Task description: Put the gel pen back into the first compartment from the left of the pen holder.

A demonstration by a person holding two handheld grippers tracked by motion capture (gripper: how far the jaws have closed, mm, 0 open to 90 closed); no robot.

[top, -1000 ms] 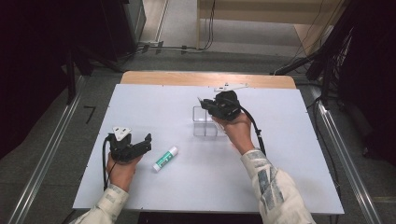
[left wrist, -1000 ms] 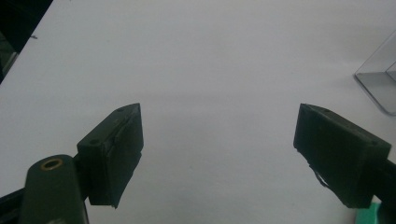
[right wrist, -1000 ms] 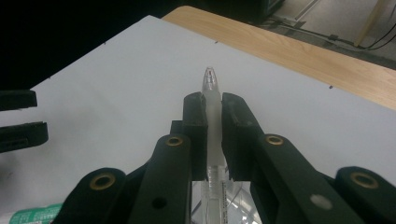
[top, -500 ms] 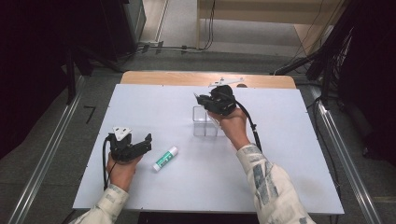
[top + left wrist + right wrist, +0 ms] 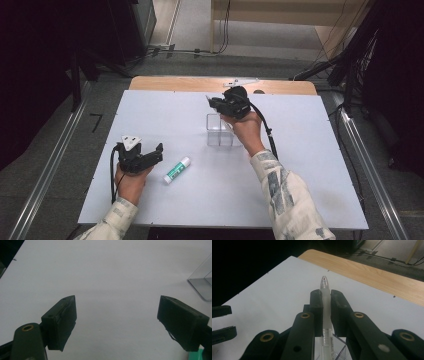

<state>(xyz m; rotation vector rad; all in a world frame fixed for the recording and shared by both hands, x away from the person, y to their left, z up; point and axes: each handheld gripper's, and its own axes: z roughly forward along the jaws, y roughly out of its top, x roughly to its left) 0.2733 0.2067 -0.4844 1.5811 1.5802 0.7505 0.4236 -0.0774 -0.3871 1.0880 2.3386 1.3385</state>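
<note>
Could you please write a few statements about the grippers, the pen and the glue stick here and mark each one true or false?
1. The right gripper is shut on a pen. True.
2. The left gripper grips the glue stick. False: its jaws are open with nothing between them, and the stick lies on the white table beside it.
3. The right gripper is above the clear box. True.
4. The glue stick stands upright inside the clear box. False: it lies flat on the table, apart from the box.
</note>
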